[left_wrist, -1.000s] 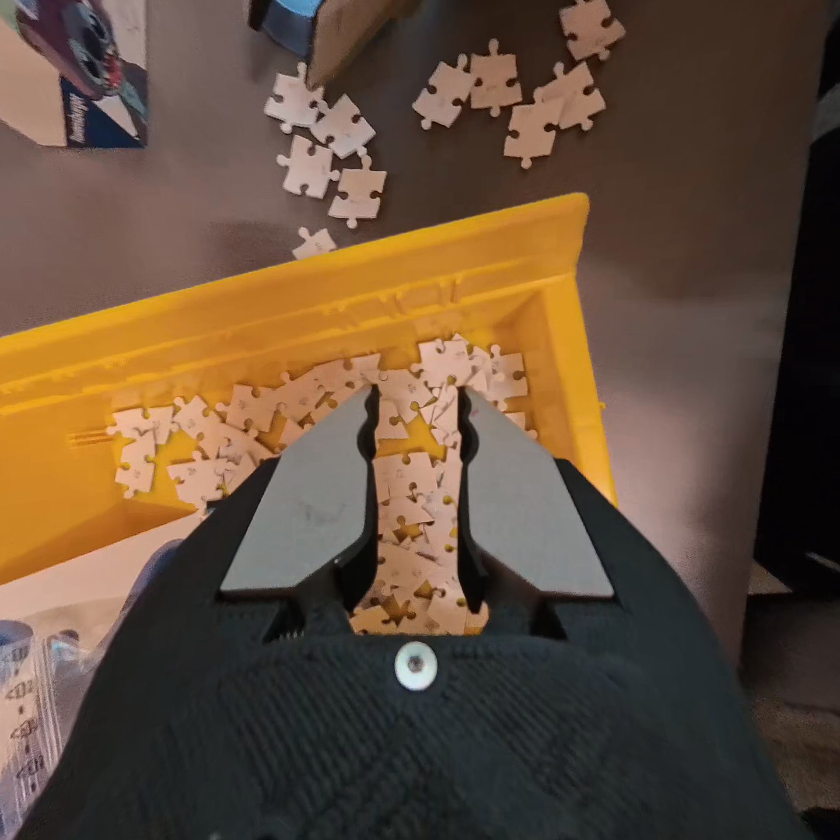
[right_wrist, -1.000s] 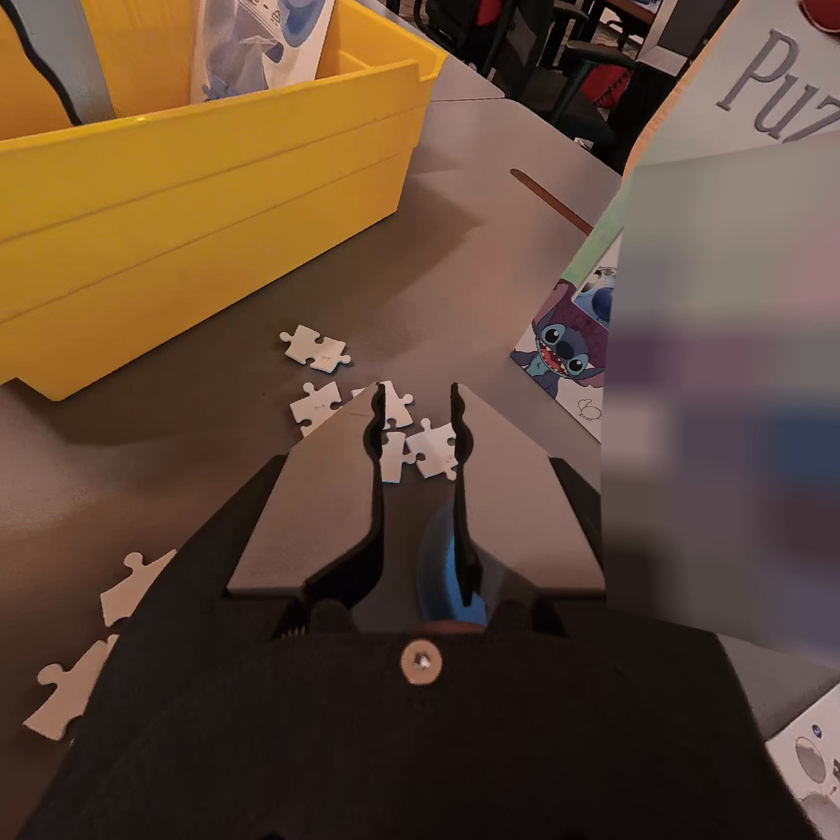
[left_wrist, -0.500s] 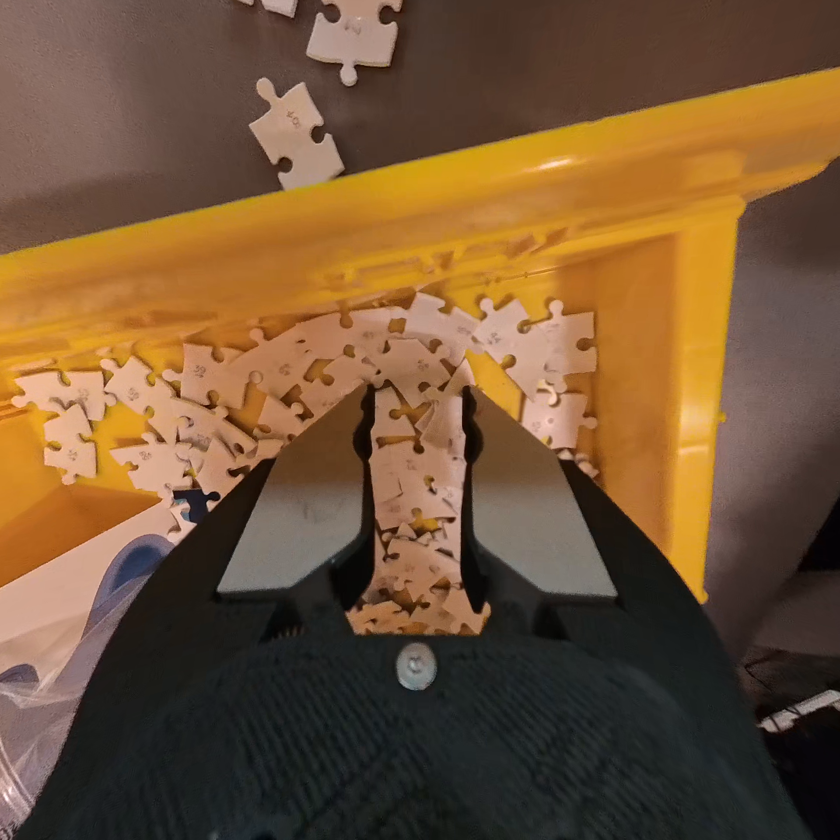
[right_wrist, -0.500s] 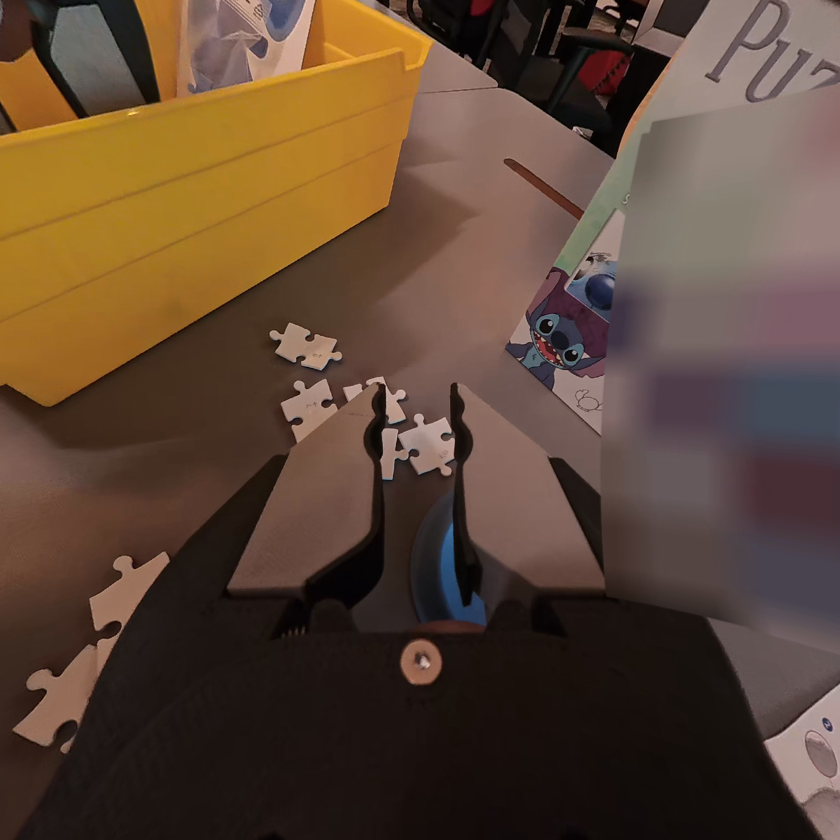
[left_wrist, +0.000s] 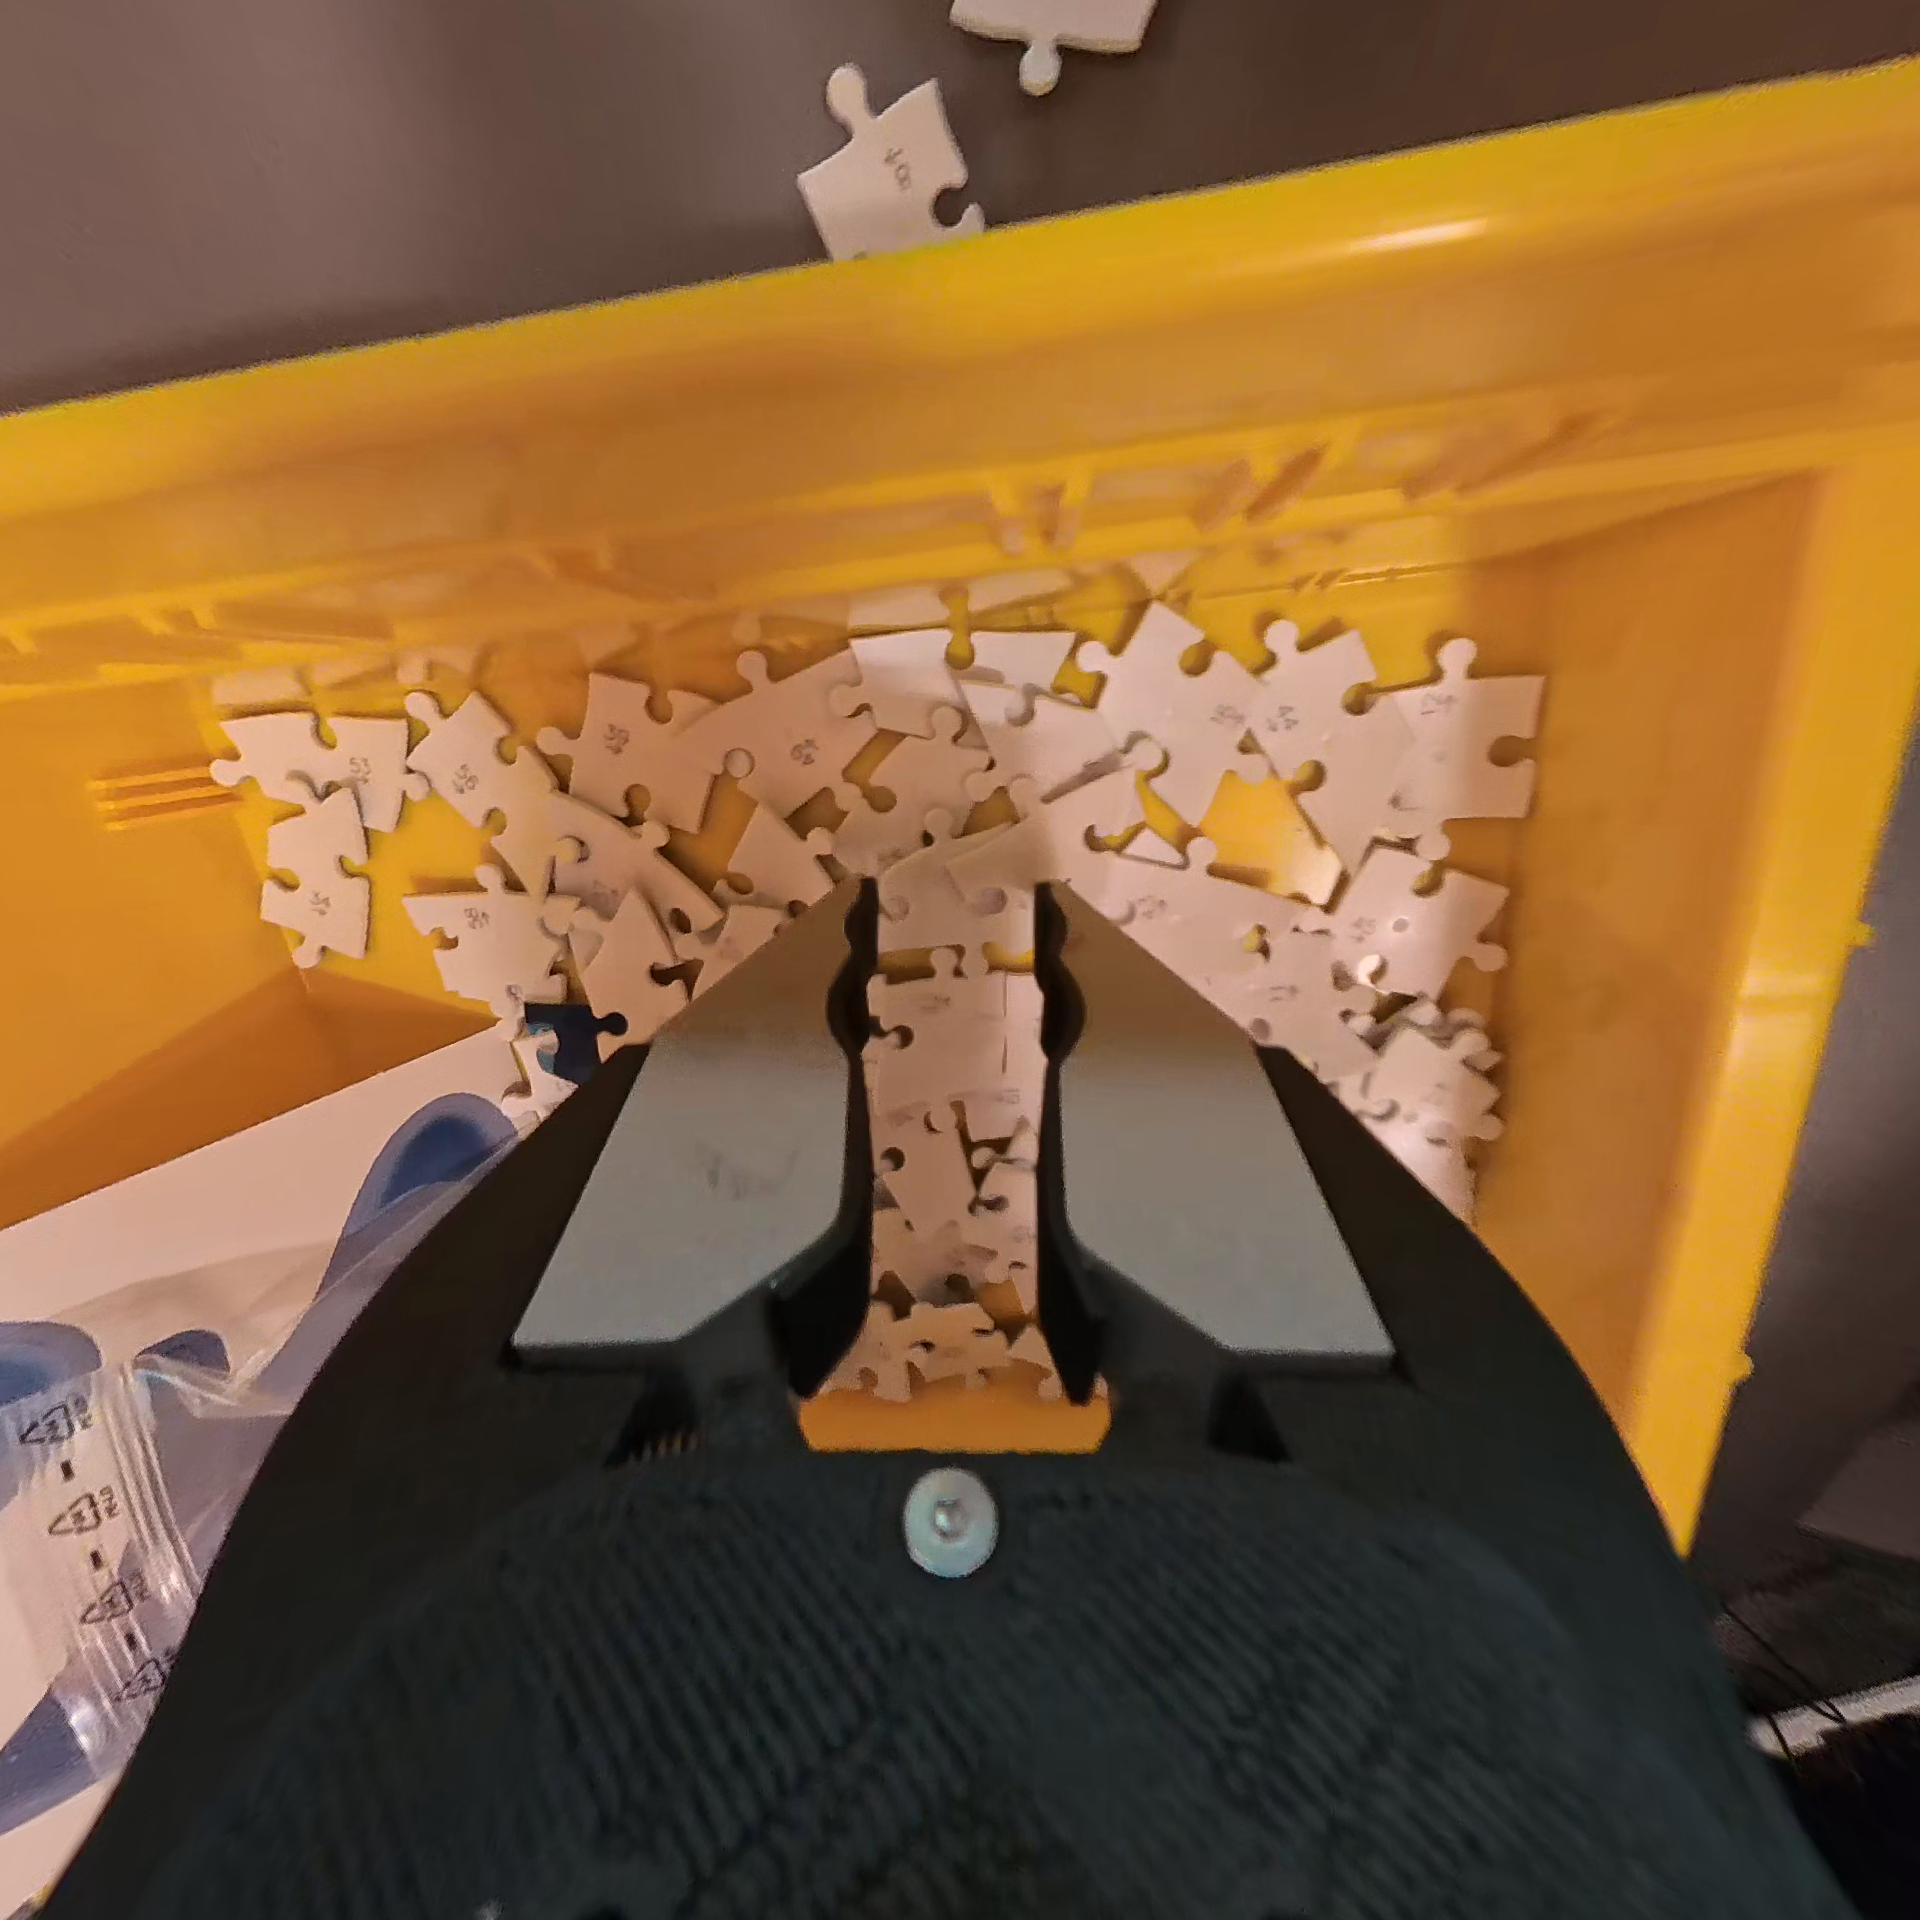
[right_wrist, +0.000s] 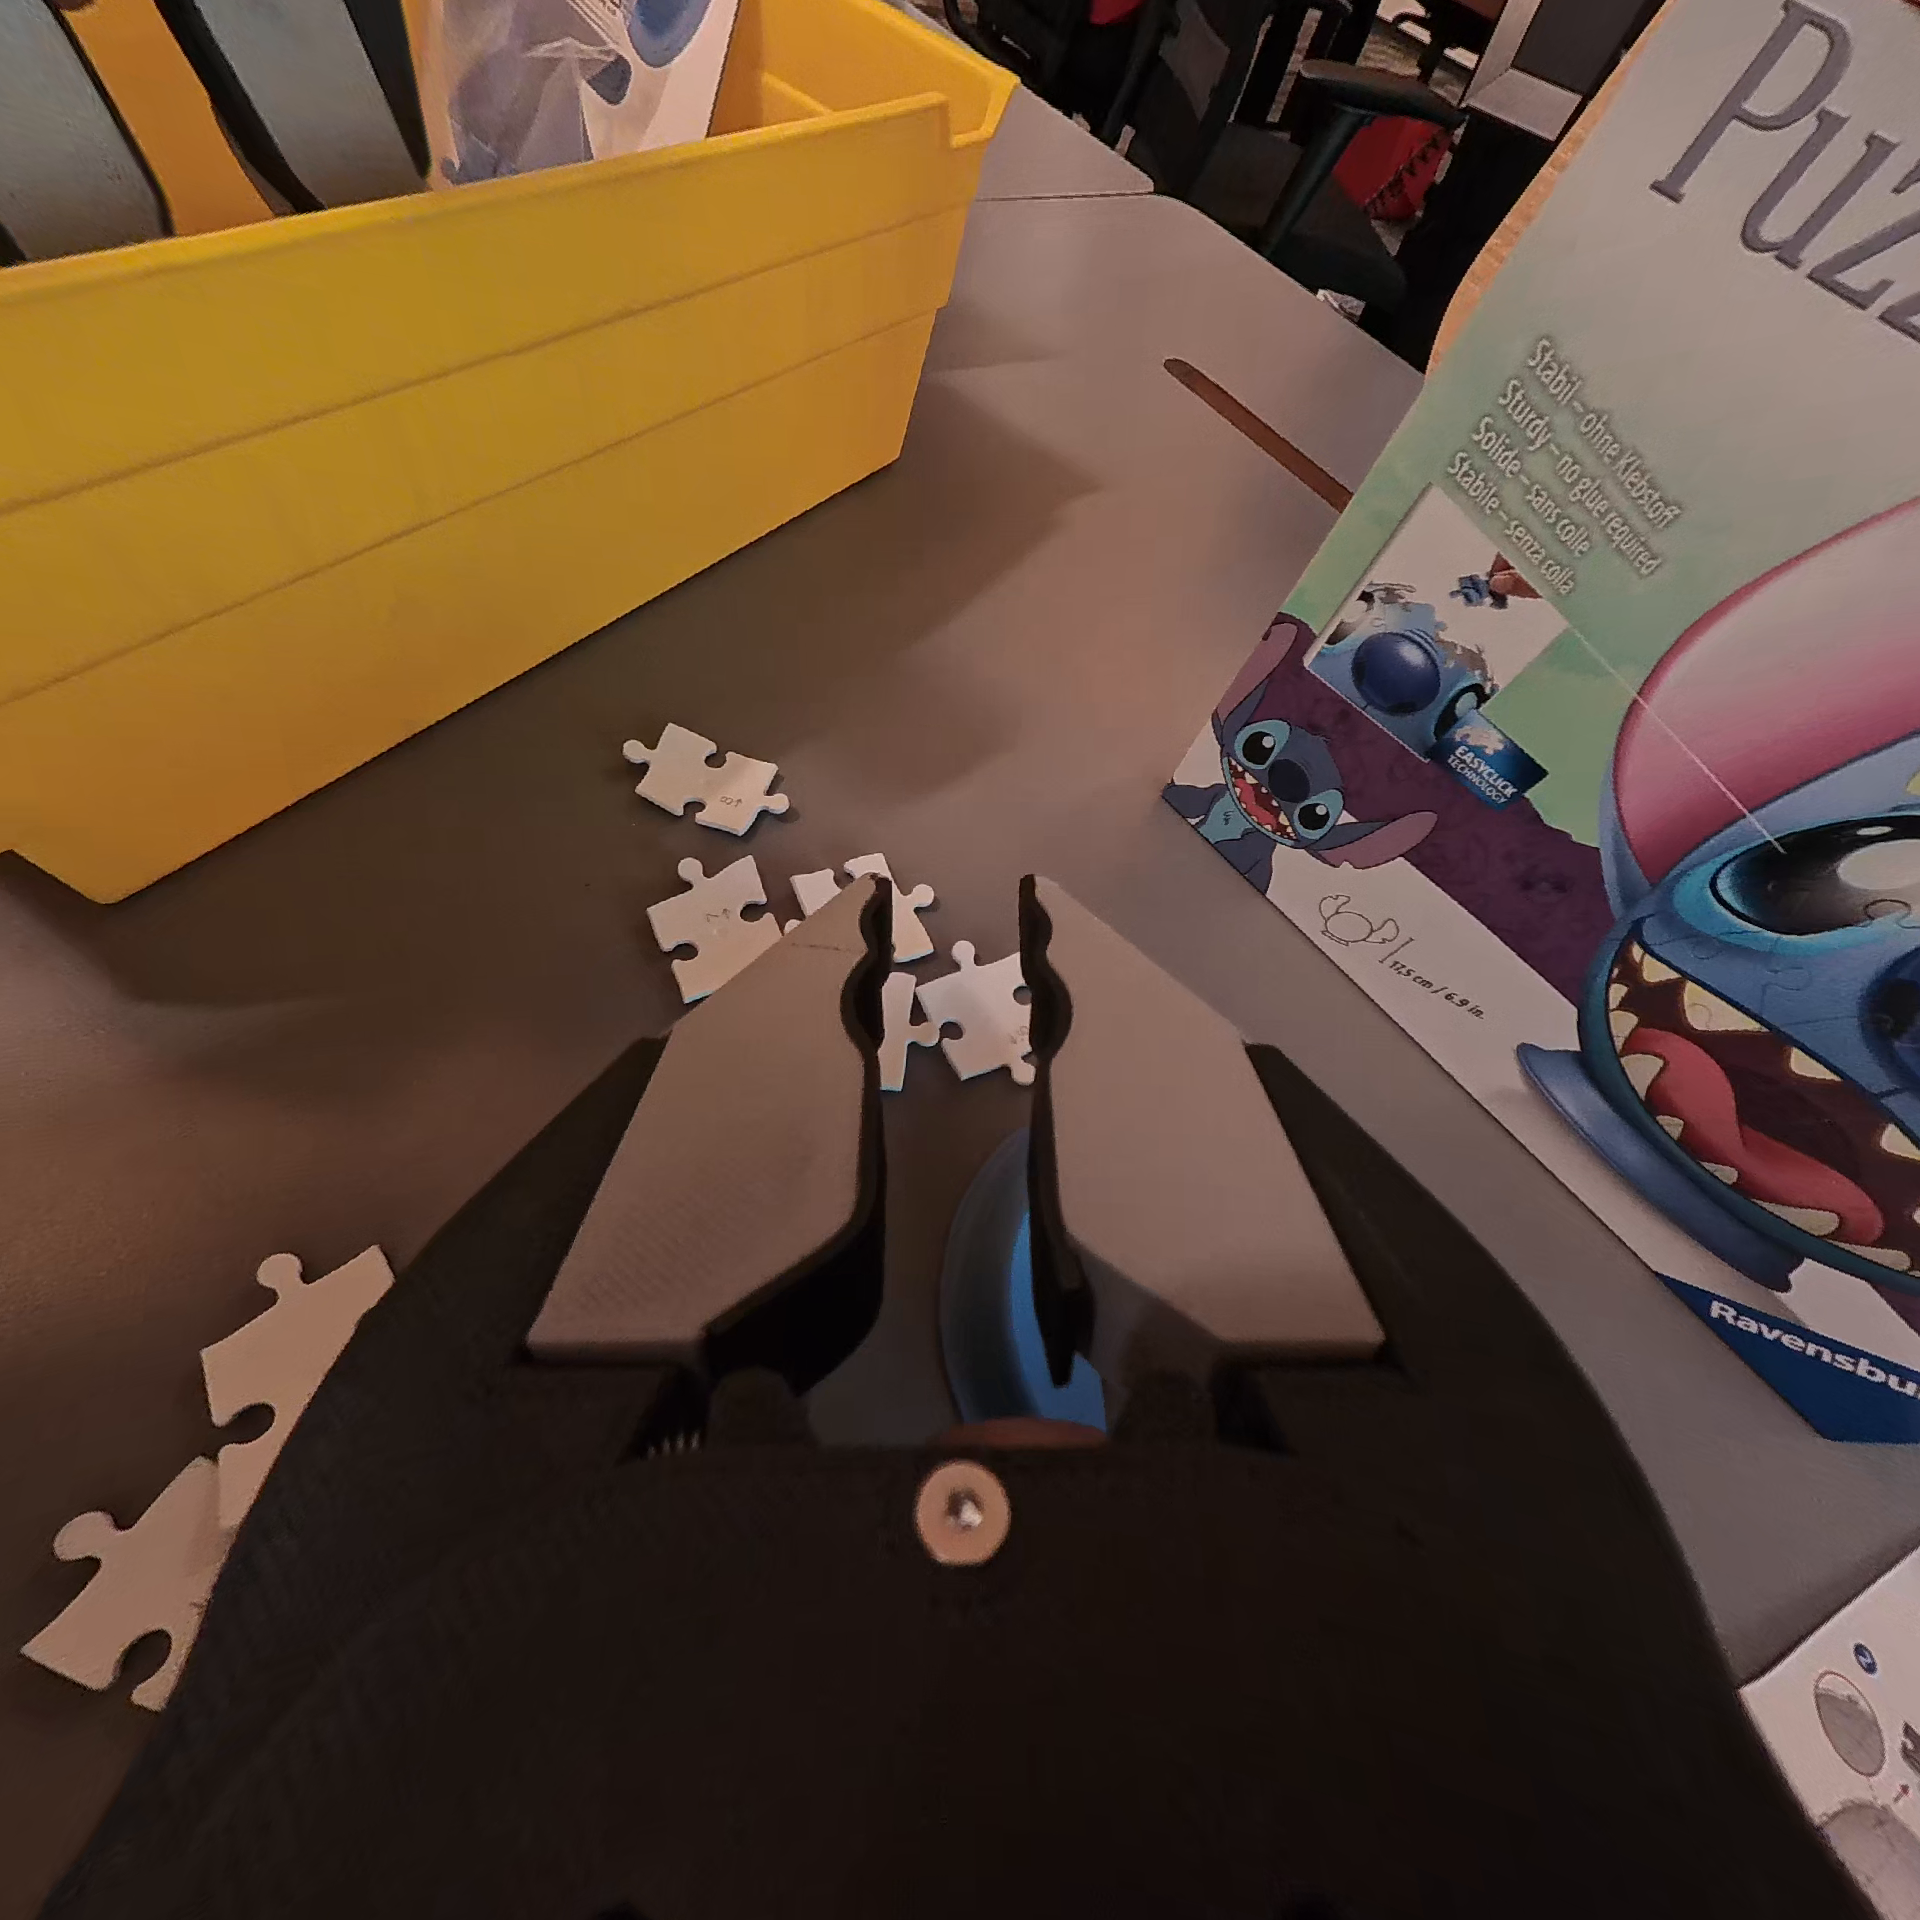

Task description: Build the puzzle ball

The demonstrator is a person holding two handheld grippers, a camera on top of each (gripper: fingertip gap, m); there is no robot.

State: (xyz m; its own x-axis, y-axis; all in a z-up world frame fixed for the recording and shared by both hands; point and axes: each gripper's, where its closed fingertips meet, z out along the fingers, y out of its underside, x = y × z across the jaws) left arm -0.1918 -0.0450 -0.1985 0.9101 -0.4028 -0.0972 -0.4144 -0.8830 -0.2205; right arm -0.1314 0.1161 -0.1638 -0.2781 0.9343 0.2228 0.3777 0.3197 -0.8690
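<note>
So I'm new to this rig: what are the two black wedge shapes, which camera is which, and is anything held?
Each picture comes from a camera on a hand-held gripper, looking along its jaws. The left gripper hangs open inside the yellow bin, over a heap of white puzzle pieces, holding nothing. The right gripper is open above the grey table, over loose pieces beside the puzzle box. A blue curved part shows between its jaws; whether it is gripped, I cannot tell.

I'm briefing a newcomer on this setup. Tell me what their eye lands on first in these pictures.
The bright yellow bin dominates, its far end heaped with white puzzle pieces, and the left gripper hangs open just over that heap. In the right wrist view a colourful puzzle box stands at the right, with loose pieces on the grey table ahead of the open right gripper.
</note>
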